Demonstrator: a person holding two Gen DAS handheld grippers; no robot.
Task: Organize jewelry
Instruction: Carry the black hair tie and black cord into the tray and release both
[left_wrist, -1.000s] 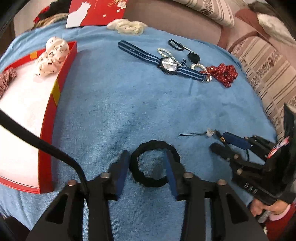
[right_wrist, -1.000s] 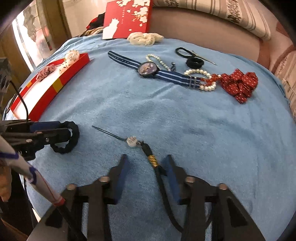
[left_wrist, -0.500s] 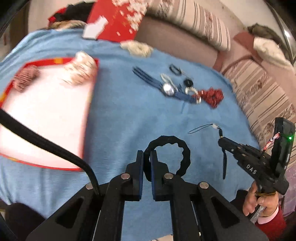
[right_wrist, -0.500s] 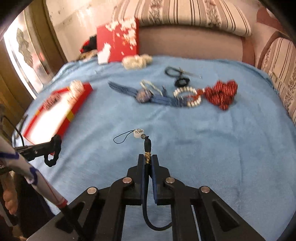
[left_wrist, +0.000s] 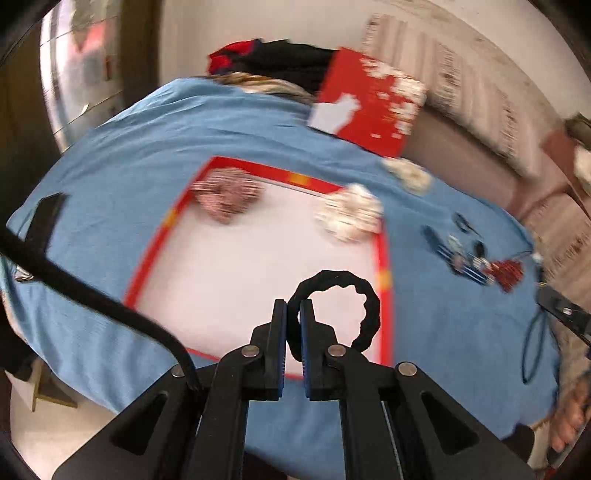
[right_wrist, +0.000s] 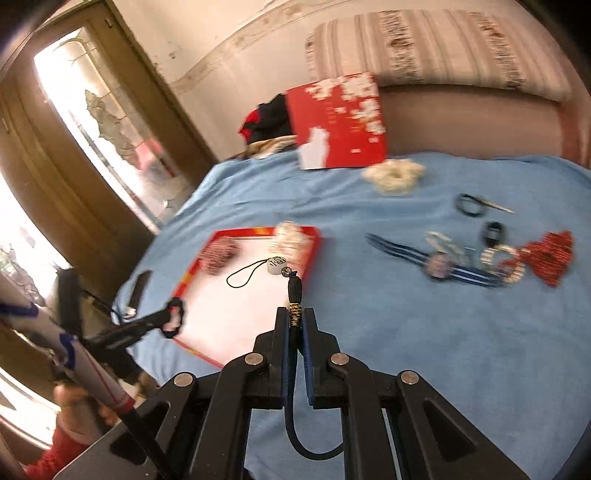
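Note:
My left gripper (left_wrist: 293, 314) is shut on a black hair tie (left_wrist: 364, 295) and holds it in the air over the near right part of the red-rimmed white tray (left_wrist: 236, 258). My right gripper (right_wrist: 294, 321) is shut on a black cord charm (right_wrist: 294, 291) with a white bead (right_wrist: 277, 265), held above the tray's (right_wrist: 236, 314) right side. The left gripper with the hair tie also shows in the right wrist view (right_wrist: 173, 317). A pink-red scrunchie (left_wrist: 225, 195) and a white spotted scrunchie (left_wrist: 351, 216) lie in the tray.
On the blue cloth (right_wrist: 406, 332) lie a striped-strap watch (right_wrist: 439, 266), a pearl bracelet (right_wrist: 498, 258), a red scrunchie (right_wrist: 550, 254), a black hair band (right_wrist: 471, 205) and a cream scrunchie (right_wrist: 393, 175). A red box lid (right_wrist: 340, 122) leans against the sofa.
Both grippers closed on their items on the cloth, lifted them and swung left. They now hang over the tray.

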